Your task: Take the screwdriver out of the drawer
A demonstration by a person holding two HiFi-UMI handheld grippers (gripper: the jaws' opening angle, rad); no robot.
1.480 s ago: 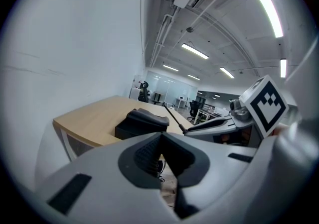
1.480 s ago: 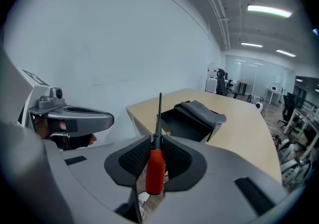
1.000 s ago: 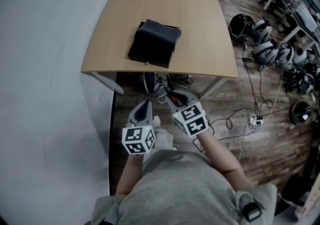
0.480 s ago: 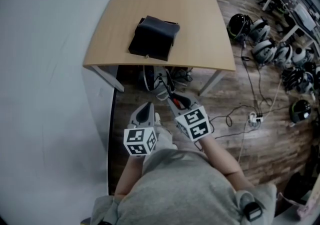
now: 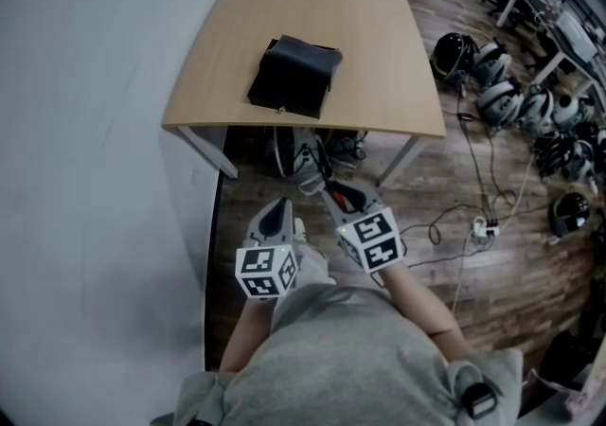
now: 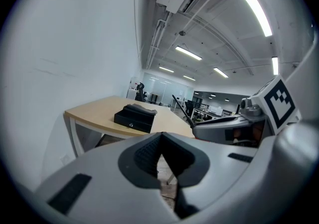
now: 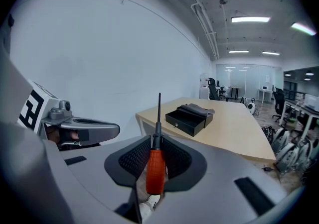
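An orange-handled screwdriver (image 7: 155,163) stands upright between the pads of my right gripper (image 7: 154,151), its black shaft pointing up past the jaws. In the head view the right gripper (image 5: 327,193) hangs over the wooden floor, short of the table's front edge, with the screwdriver (image 5: 339,195) in it. My left gripper (image 5: 275,219) is beside it on the left, shut with nothing in it (image 6: 159,154). The small black drawer box (image 5: 294,76) sits on the light wooden table (image 5: 379,55), well ahead of both grippers, with a dark cloth on top.
A white wall runs along the left. Cables and a power strip (image 5: 481,223) lie on the floor at the right, with several helmets (image 5: 511,93) beyond them. Bags and cables sit under the table (image 5: 317,151). Office chairs stand past its far end.
Both grippers have drawn back a little from the table, the right one still shut on the screwdriver. The drawer box has not moved.
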